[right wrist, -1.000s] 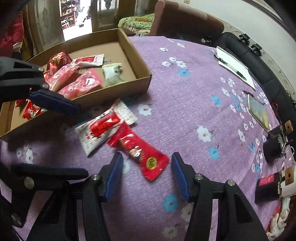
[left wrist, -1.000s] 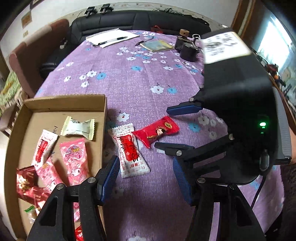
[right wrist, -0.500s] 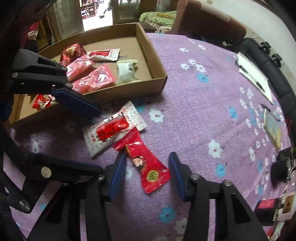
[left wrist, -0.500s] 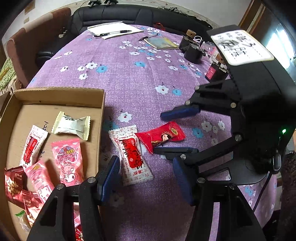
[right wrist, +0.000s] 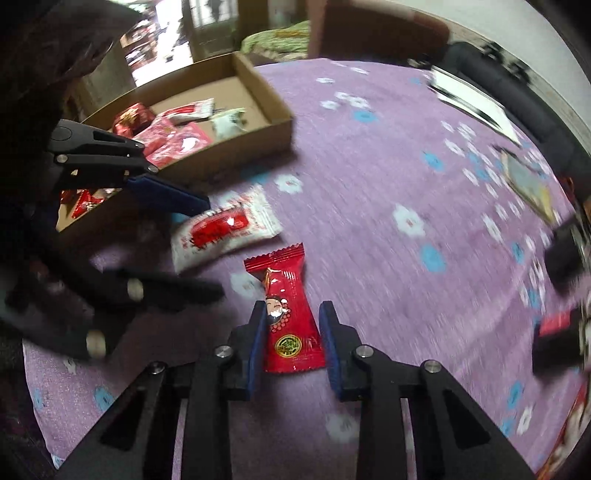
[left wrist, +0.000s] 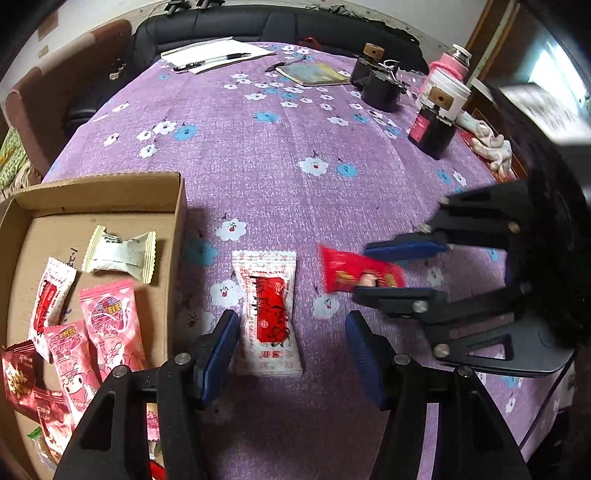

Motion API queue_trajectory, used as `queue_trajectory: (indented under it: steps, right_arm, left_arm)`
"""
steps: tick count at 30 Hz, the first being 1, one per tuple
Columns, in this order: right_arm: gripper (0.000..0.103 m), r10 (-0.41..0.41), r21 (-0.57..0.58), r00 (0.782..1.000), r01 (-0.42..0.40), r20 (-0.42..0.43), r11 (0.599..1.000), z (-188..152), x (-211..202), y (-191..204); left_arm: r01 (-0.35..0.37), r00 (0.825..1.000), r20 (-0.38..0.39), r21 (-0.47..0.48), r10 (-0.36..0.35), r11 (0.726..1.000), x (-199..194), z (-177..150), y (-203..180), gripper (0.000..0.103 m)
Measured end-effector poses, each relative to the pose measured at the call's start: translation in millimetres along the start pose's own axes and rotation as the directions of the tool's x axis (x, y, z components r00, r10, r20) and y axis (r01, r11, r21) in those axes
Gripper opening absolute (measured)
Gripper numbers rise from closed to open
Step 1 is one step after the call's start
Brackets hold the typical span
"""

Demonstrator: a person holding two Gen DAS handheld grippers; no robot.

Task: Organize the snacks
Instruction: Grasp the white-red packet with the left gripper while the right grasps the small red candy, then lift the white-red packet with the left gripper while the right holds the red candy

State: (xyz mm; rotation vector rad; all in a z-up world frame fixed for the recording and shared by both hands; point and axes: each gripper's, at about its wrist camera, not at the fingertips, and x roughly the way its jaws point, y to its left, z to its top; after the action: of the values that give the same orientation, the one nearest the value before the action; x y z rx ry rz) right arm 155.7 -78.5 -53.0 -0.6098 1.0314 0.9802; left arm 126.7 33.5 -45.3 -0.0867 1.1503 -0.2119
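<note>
Right wrist: table edge (right wrist: 535,206) (blurred)

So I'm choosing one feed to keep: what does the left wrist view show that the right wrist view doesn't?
Left wrist only: the white jar, pink bottle and pen at the table's far side.
Right wrist only: the doorway beyond the box, and the right tongs closing around the red candy.
Both: the box, the white-and-red packet, the red candy, the purple cloth.

Red snack packet (right wrist: 291,321) between closing fingers (right wrist: 258,332)
</note>
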Motion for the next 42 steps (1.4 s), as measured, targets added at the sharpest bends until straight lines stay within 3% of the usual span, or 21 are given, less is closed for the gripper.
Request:
queue_trajectory:
  steps: [6,10,13,15,19,28,37,42]
  right_arm:
    - [0.027,-0.038,0.096,0.999,0.040,-0.016,0.995,-41,-19,-14]
    - [0.027,-0.066,0.169,0.998,0.067,-0.012,0.983,-74,-36,-16]
    - [0.027,-0.095,0.218,0.995,0.095,-0.009,0.971,-88,-42,-15]
    - [0.027,-0.119,0.244,0.993,0.120,-0.018,0.962,-91,-43,-13]
    - [0.027,-0.152,0.292,0.987,0.158,-0.045,0.943,-92,-45,-8]
    - [0.027,-0.170,0.364,0.983,0.183,-0.068,0.913,-92,-46,-3]
    - [0.027,-0.175,0.414,0.982,0.186,-0.066,0.891,-99,-49,5]
    - [0.027,-0.180,0.430,0.982,0.186,-0.056,0.884,-103,-52,12]
  left_arm:
    - [-0.075,0.997,0.012,0.081,0.074,0.994,9,-5,-24,0.063]
    - [-0.081,0.996,0.043,0.130,0.076,0.988,8,-17,-48,0.062]
    - [-0.113,0.992,0.074,0.173,0.102,0.978,9,-26,-63,0.057]
    - [-0.102,0.992,0.085,0.179,0.088,0.978,9,-29,-69,0.045]
    - [-0.097,0.992,0.095,0.186,0.081,0.978,8,-31,-73,0.034]
    - [-0.080,0.992,0.112,0.186,0.060,0.979,6,-37,-74,0.029]
    - [0.033,0.992,0.116,0.159,-0.052,0.987,-7,-45,-66,0.025]
    - [0.051,0.994,0.093,0.149,-0.065,0.987,-6,-51,-62,0.025]
